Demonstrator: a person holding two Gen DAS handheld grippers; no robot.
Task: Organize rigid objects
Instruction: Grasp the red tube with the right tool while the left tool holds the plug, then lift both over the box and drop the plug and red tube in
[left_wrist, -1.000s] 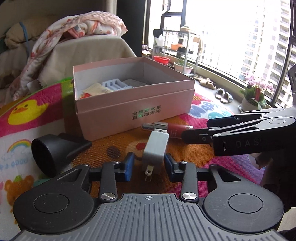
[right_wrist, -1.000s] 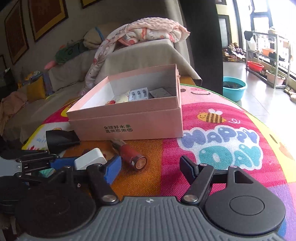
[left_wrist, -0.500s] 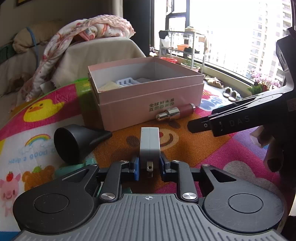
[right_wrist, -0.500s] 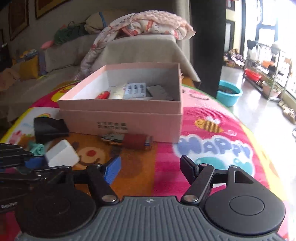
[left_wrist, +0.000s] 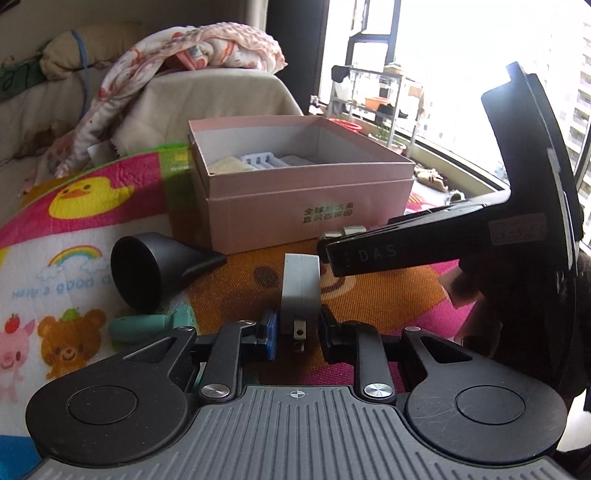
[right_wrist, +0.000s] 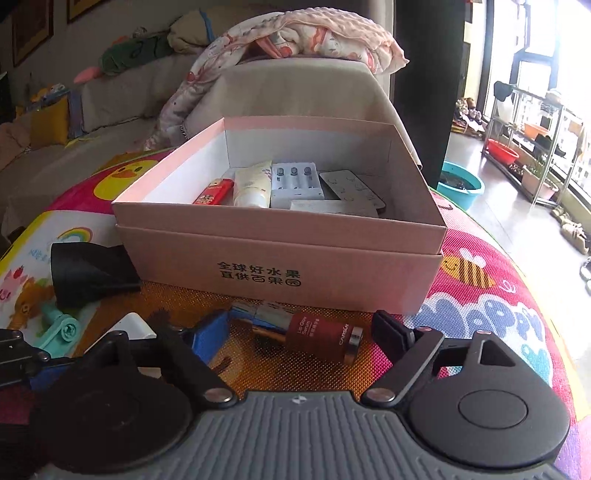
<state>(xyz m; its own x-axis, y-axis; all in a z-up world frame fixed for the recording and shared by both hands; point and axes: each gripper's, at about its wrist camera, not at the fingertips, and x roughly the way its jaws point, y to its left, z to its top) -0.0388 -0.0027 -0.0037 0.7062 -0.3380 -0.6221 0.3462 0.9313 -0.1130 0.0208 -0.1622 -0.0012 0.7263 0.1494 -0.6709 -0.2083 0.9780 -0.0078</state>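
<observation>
My left gripper (left_wrist: 297, 334) is shut on a white plug adapter (left_wrist: 300, 286), prongs toward the camera, held just above the mat. The adapter's corner also shows in the right wrist view (right_wrist: 131, 326). My right gripper (right_wrist: 299, 332) is open, its fingers on either side of a dark red lip serum tube (right_wrist: 317, 332) lying in front of the pink box (right_wrist: 280, 258). The open box holds a battery charger (right_wrist: 295, 182), a cream tube (right_wrist: 251, 184), a red item (right_wrist: 214, 192) and a flat remote (right_wrist: 351, 188). The box also shows in the left wrist view (left_wrist: 306, 210).
A black dryer nozzle (left_wrist: 147, 273) lies left of the box, also in the right wrist view (right_wrist: 88, 271). A teal clip (left_wrist: 147, 326) lies beside it on the colourful play mat (left_wrist: 74, 229). A sofa with a blanket (right_wrist: 303, 33) stands behind. The right gripper's body (left_wrist: 480, 236) fills the right side.
My left gripper closed on the adapter and lifted it. My right gripper moved forward and down until its open fingers straddle the serum tube, which rolled to lie crosswise.
</observation>
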